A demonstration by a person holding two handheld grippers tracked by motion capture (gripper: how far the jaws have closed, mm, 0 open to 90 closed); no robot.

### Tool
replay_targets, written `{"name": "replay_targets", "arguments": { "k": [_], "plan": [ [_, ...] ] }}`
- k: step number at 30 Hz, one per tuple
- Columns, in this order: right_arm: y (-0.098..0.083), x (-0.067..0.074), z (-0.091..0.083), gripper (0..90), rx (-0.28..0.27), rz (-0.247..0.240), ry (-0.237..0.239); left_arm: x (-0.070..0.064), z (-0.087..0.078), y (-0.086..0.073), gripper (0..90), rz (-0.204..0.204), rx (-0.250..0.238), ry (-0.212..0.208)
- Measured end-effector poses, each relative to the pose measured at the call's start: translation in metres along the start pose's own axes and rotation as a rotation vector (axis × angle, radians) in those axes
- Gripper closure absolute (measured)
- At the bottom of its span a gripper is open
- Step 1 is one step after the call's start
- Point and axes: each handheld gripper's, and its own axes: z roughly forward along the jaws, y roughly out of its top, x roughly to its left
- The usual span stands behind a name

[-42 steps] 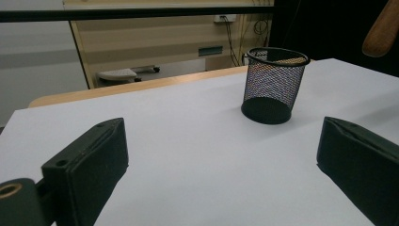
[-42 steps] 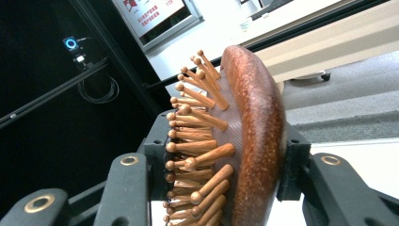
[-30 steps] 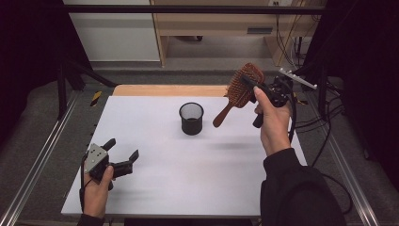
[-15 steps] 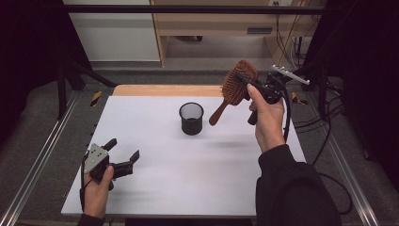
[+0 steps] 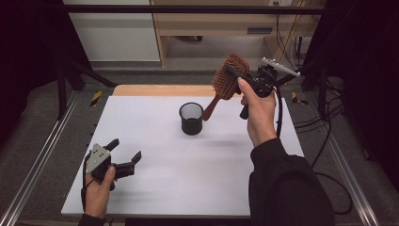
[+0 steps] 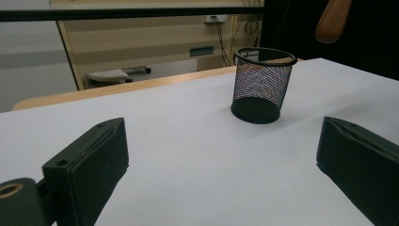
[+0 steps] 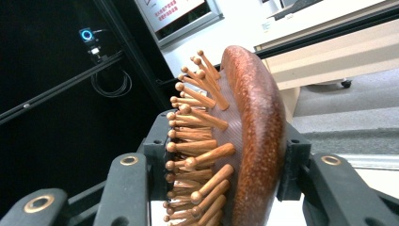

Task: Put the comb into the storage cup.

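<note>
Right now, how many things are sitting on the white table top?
1: the black mesh cup stands upright near the table's middle. The wooden hairbrush is in the air, clamped in the right gripper; the left gripper holds nothing.

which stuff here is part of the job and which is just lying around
In the job: hairbrush, clamped by its head in the right gripper; mesh cup on the table.

Lying about: left gripper, open and idle; cables on the floor; yellow-black thing beside the table.

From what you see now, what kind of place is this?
Probably a lab recording station: a white table top inside a metal rail frame, dark curtains at the sides, and loose black cables on the floor.
</note>
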Motion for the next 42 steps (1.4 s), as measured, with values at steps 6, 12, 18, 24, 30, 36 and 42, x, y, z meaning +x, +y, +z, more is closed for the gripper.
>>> {"name": "replay_targets", "arguments": {
  "k": [6,12,18,24,30,36,42],
  "plan": [
    [-0.002,0.005,0.008,51.4,0.0,0.013,0.009,-0.002,0.001,0.001,2.9,0.006,-0.005,-0.002],
    [-0.002,0.011,0.017,51.3,0.004,0.014,0.017,-0.003,0.001,0.001,2.3,0.001,-0.008,0.0],
    [0.0,0.017,0.026,51.3,-0.005,0.019,0.039,-0.002,0.0,0.001,2.3,0.002,-0.008,0.0],
    [-0.002,0.022,0.037,51.3,-0.014,0.004,0.045,0.002,-0.001,0.001,2.4,-0.036,-0.032,0.003],
    [-0.004,0.025,0.045,51.3,-0.011,-0.007,0.041,0.003,-0.002,0.001,2.4,-0.035,-0.037,0.012],
    [-0.004,0.025,0.049,51.2,-0.014,-0.011,0.038,0.003,-0.001,0.001,2.5,-0.041,-0.037,0.008],
    [-0.004,0.023,0.05,51.3,-0.013,-0.013,0.031,0.003,-0.001,0.001,2.5,-0.037,-0.037,0.005]
  ]
}}
